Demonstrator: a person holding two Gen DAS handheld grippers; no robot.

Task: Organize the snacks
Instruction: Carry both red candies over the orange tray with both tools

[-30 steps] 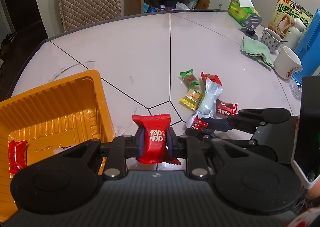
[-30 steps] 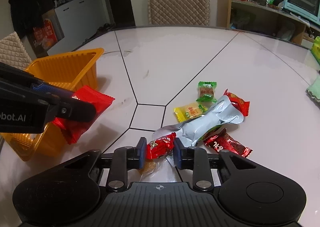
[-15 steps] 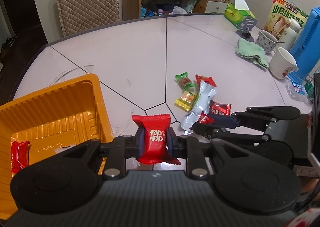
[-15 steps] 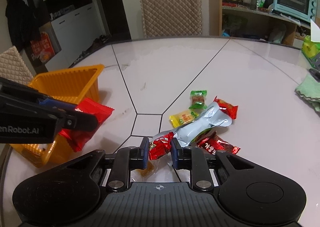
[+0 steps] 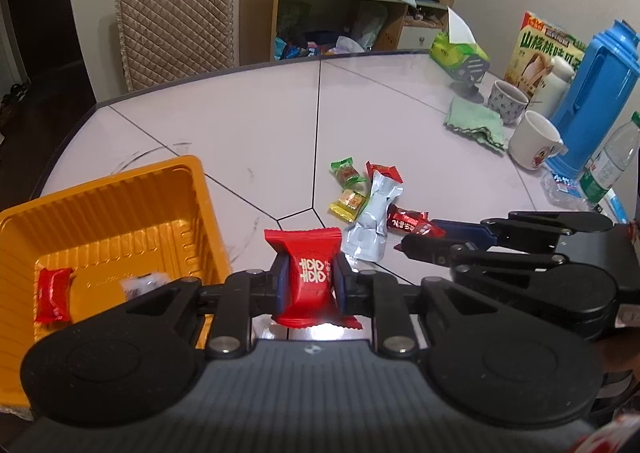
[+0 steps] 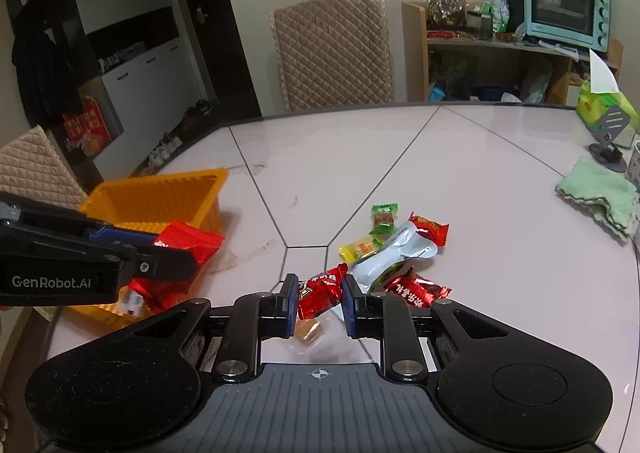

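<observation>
While L gripper (image 5: 308, 280) clamps red snack pkt (image 5: 310, 277) nr orange tray (image 5: 100, 221), R gripper (image 6: 319, 298) pinches small red candy (image 6: 320, 291) above table (image 6: 340, 157).

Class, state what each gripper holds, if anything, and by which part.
Left gripper: large red packet, pinched across its middle. Right gripper: small red candy, gripped across its body.

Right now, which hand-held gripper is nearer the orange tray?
Left. The left hand-held gripper hangs beside the orange tray, holding a red packet; the right hand-held gripper sits over by the snack pile.
</observation>
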